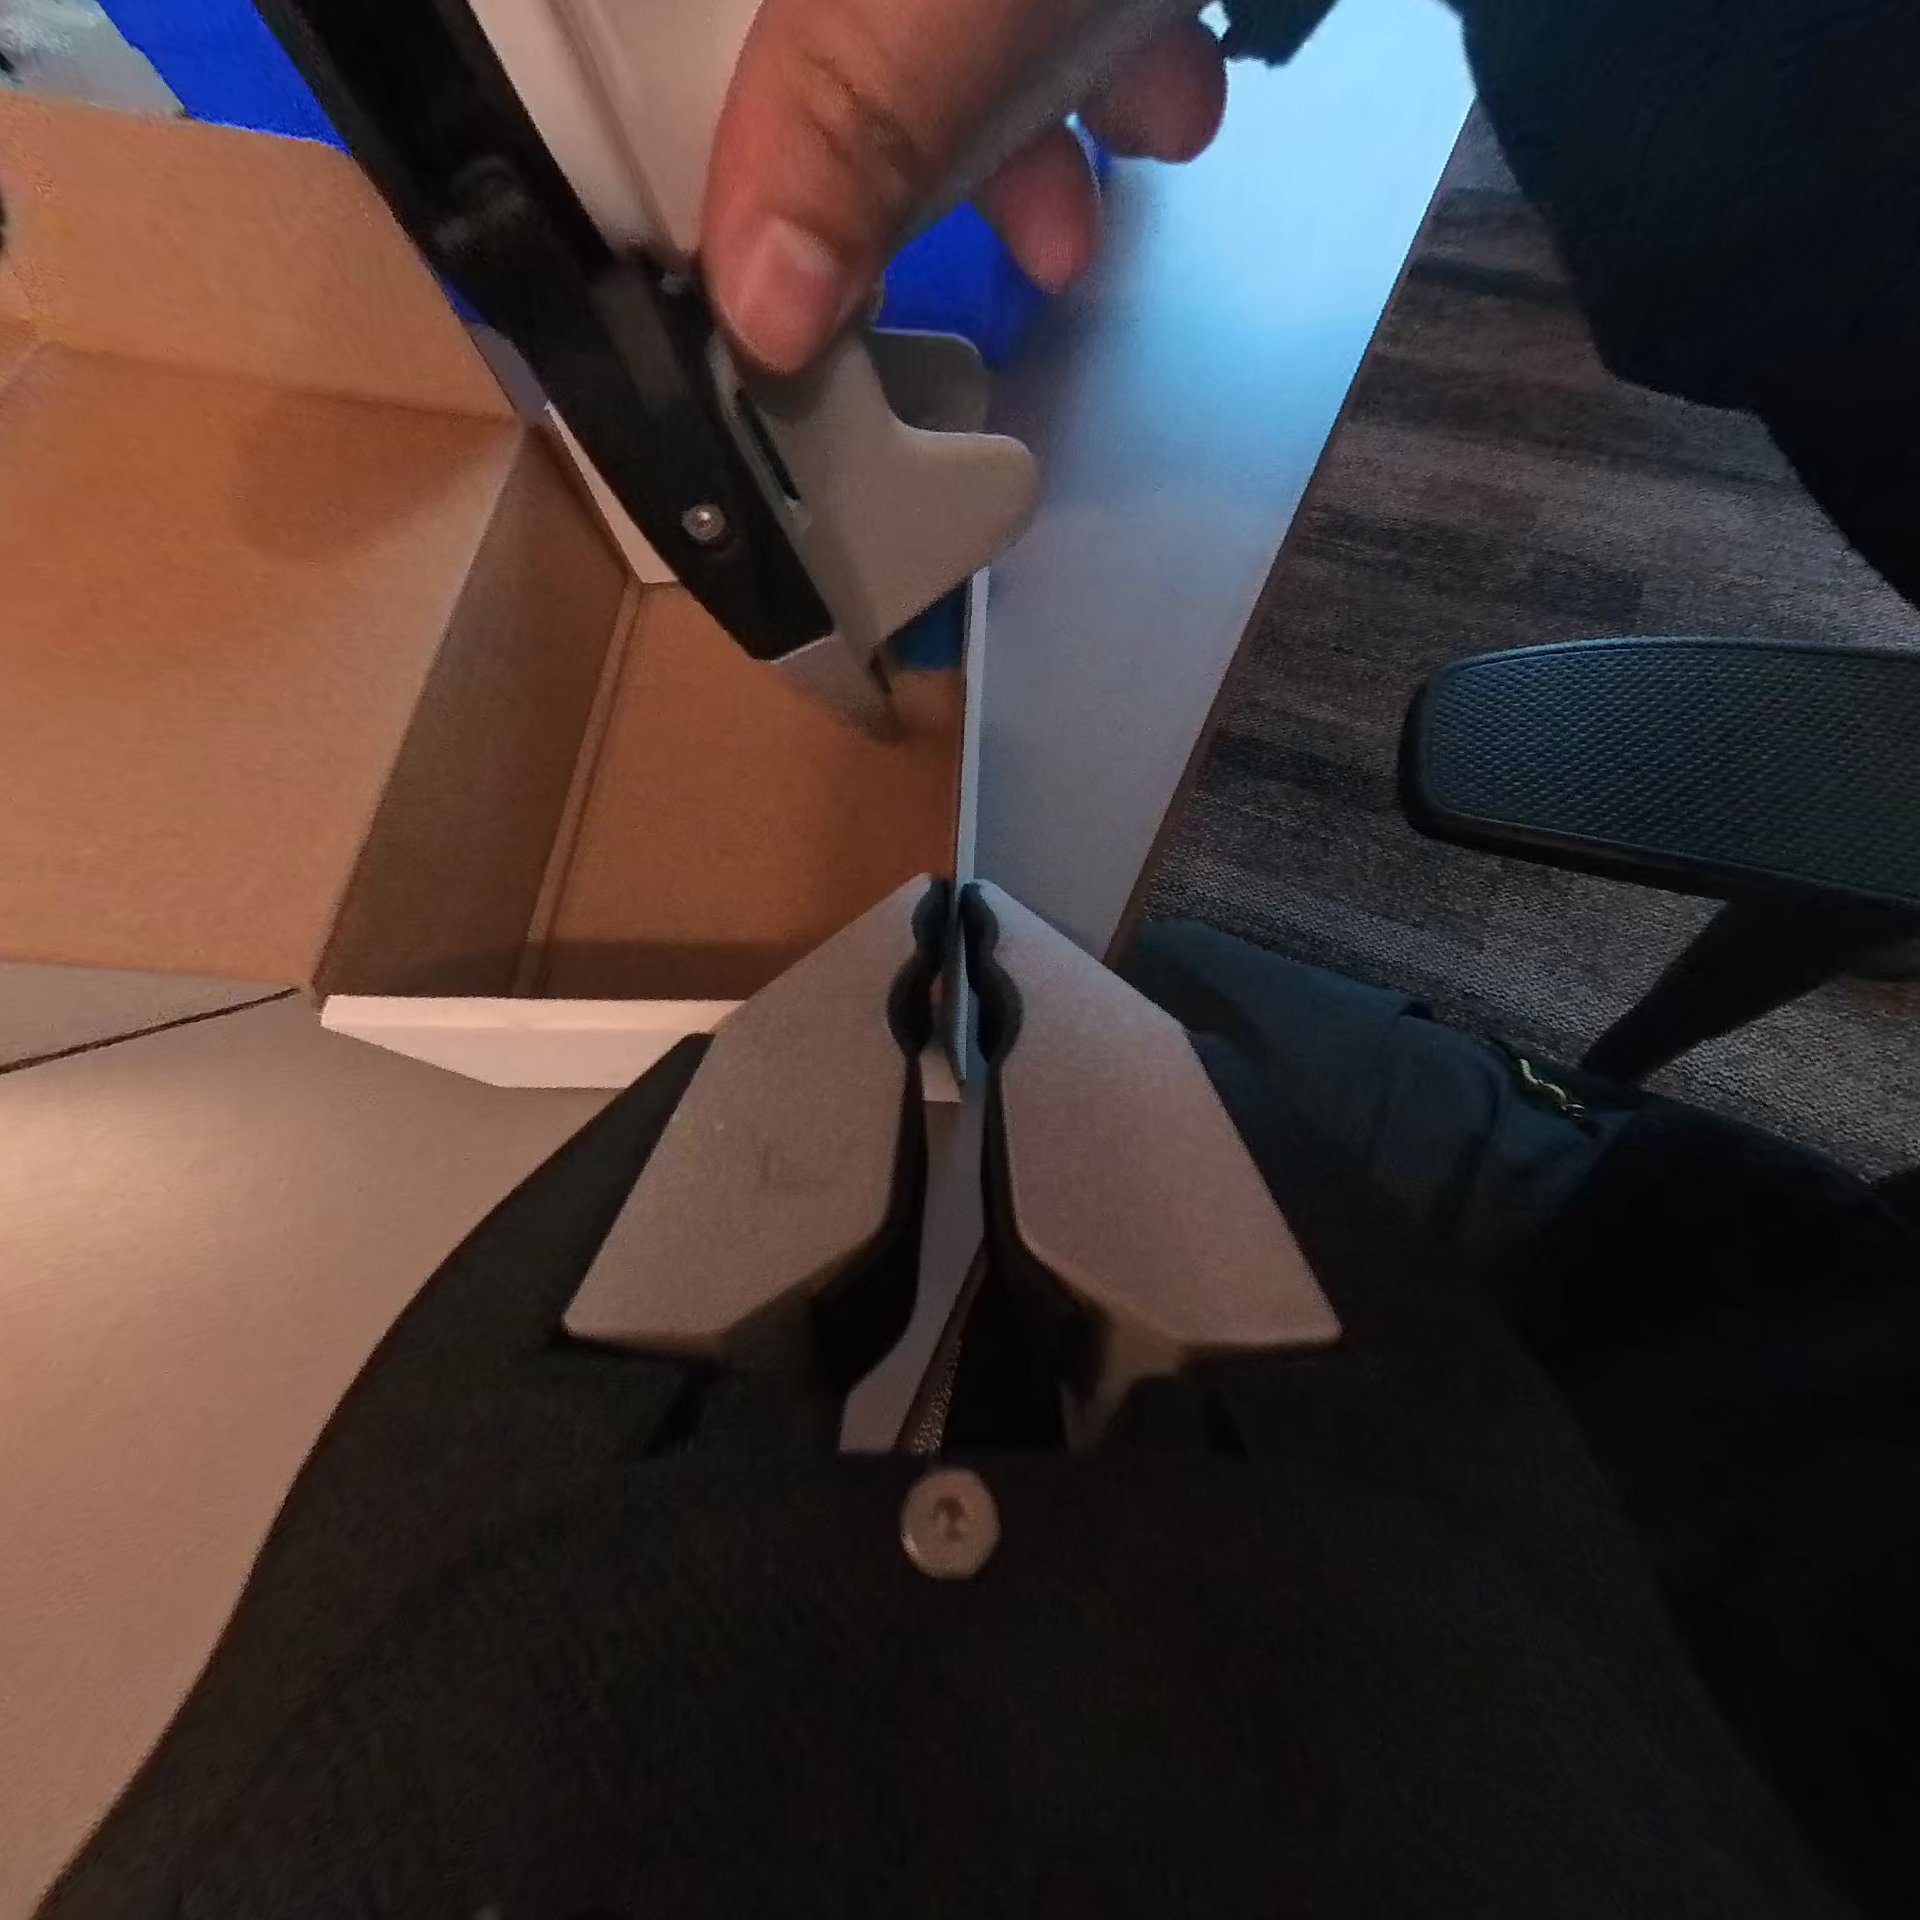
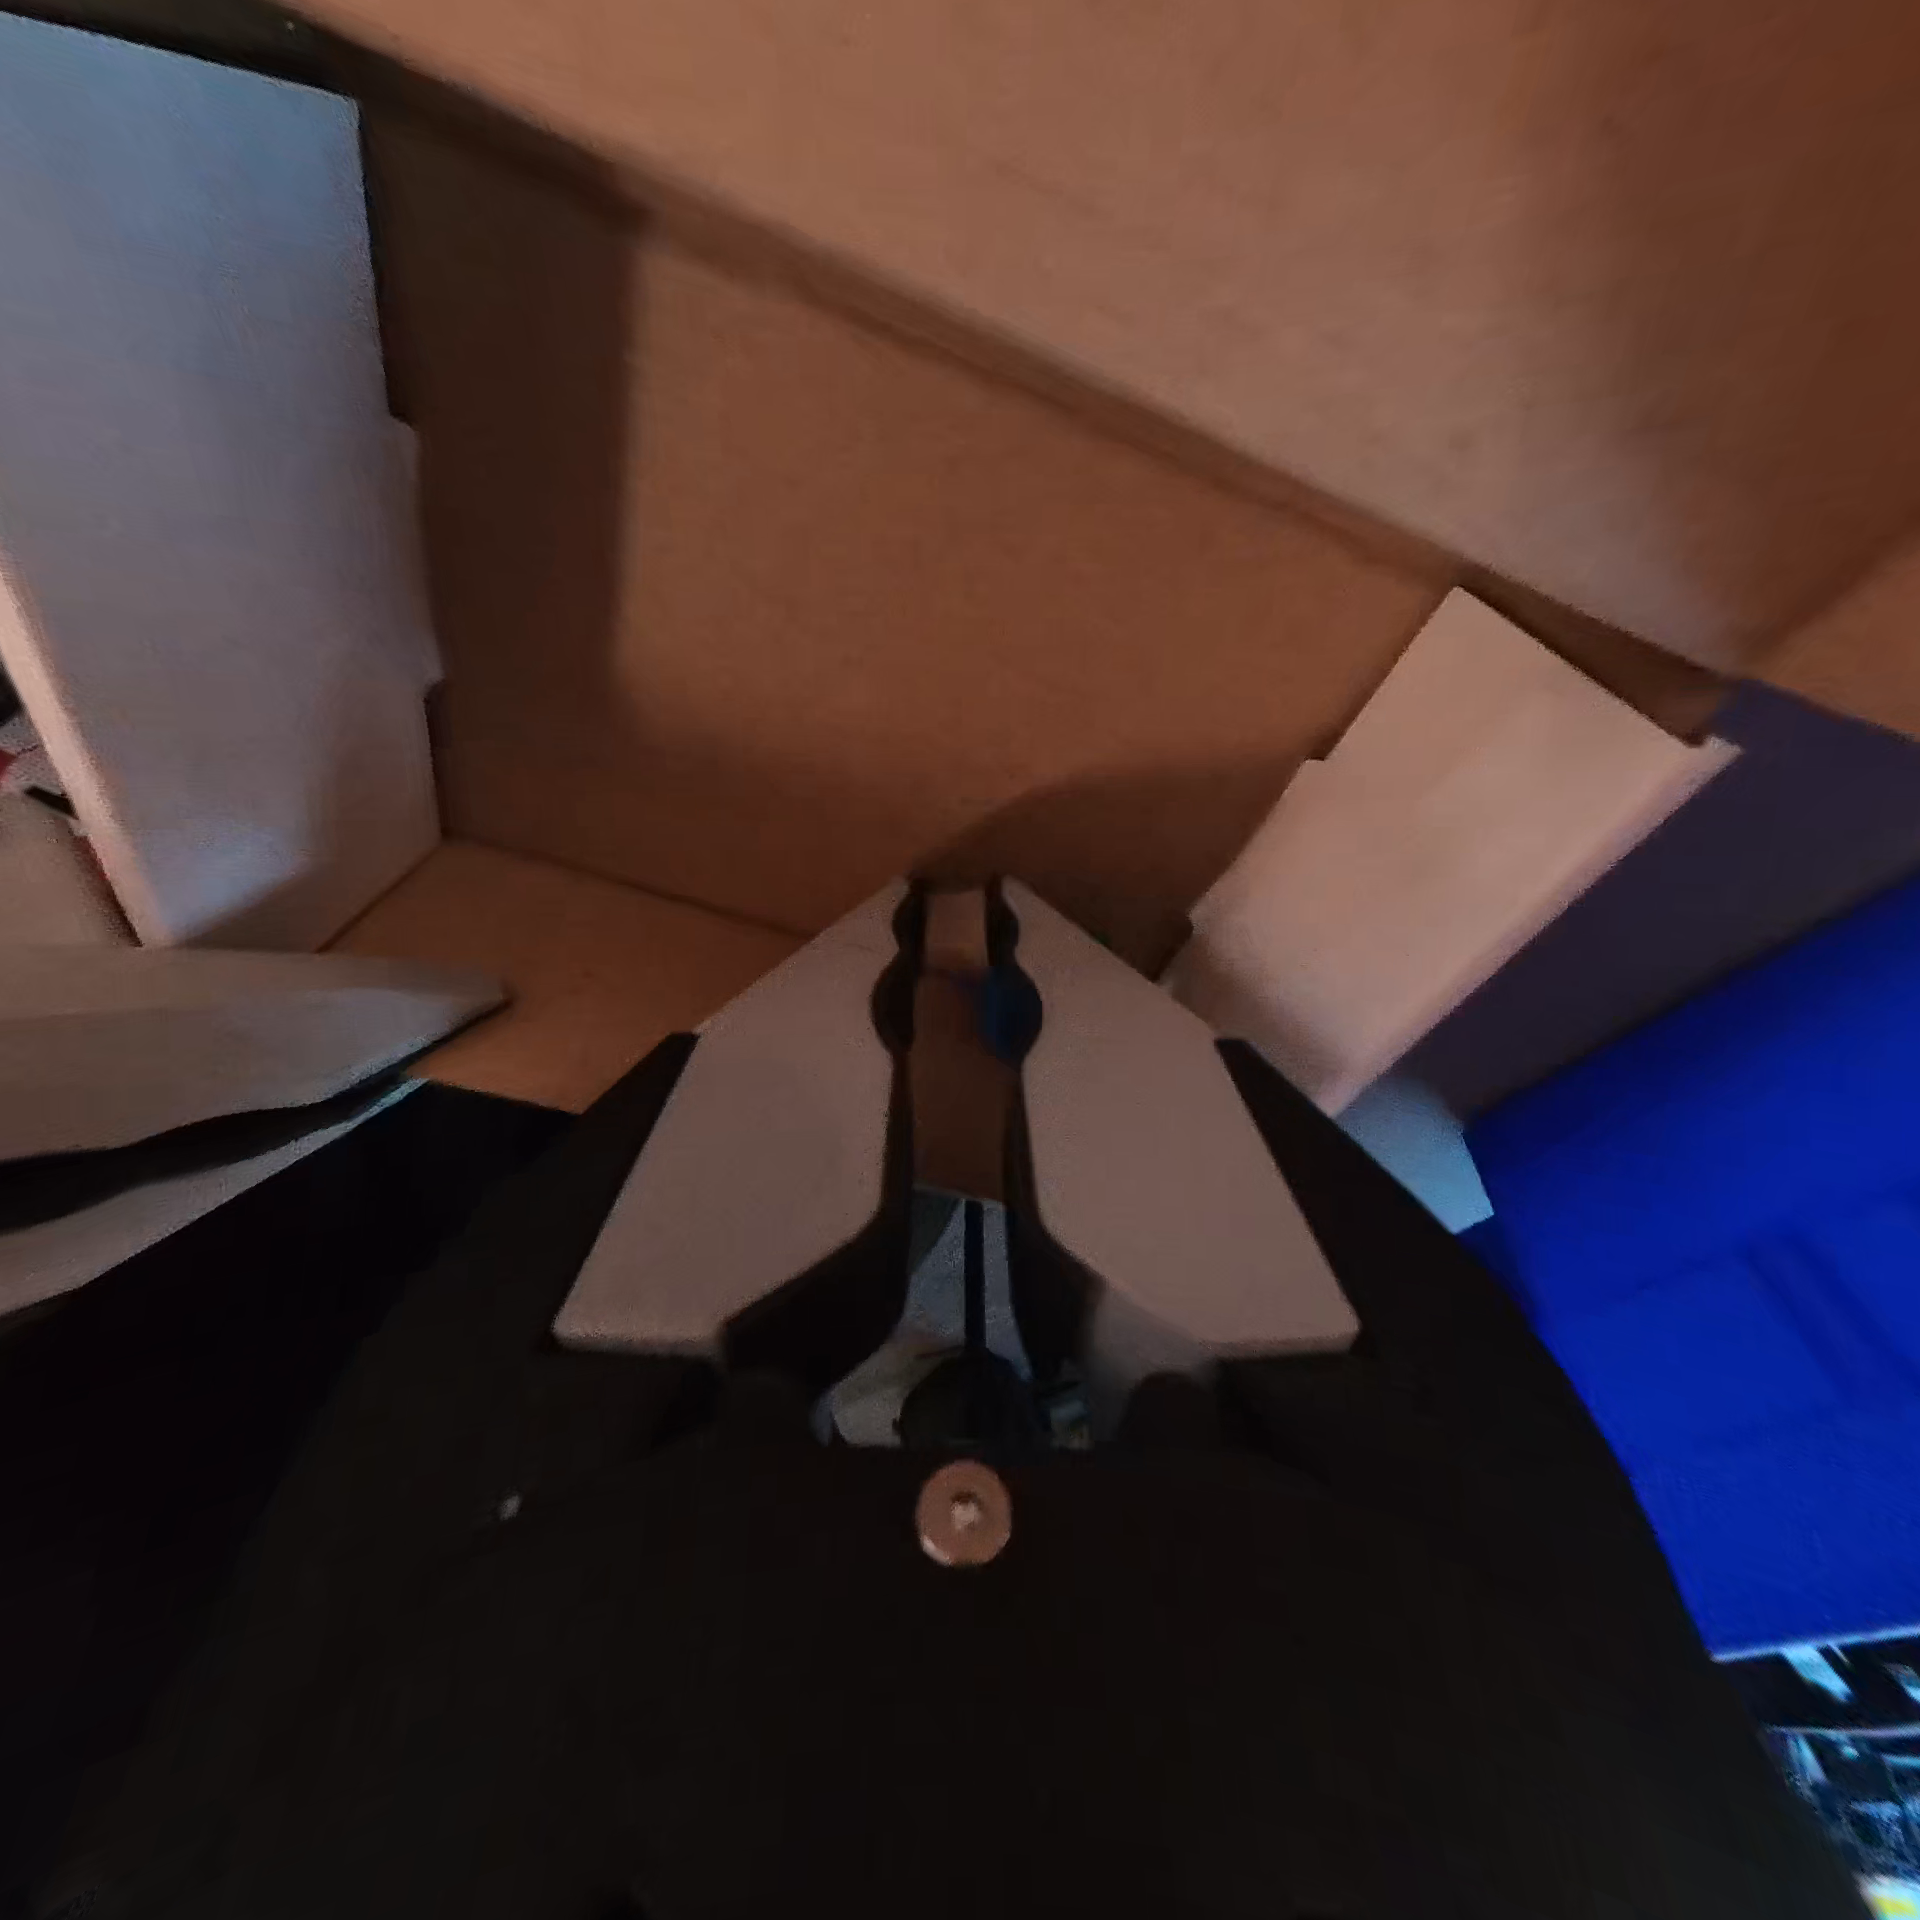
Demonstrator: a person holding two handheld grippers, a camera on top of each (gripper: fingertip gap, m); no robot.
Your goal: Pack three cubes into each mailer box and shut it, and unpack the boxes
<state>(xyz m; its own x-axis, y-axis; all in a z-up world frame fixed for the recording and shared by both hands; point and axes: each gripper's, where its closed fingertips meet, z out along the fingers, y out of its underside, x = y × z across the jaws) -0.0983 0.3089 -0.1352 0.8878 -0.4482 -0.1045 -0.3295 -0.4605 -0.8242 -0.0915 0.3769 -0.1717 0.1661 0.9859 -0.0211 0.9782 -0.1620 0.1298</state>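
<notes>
I have the left gripper [image 1: 958, 971] clenched on the front wall of the open mailer box [image 1: 644, 810] on the bench [image 1: 187, 1226], steadying it. My right gripper [image 2: 956, 935] reaches inside, fingers nearly closed (on what, I cannot tell). No cubes show inside.

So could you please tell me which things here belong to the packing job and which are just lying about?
Belonging to the job:
- mailer box, open
- box wall, pinched by the left gripper
- right gripper, reaching into the box
- hand holding it

Just lying about:
- office chair
- carpet
</notes>
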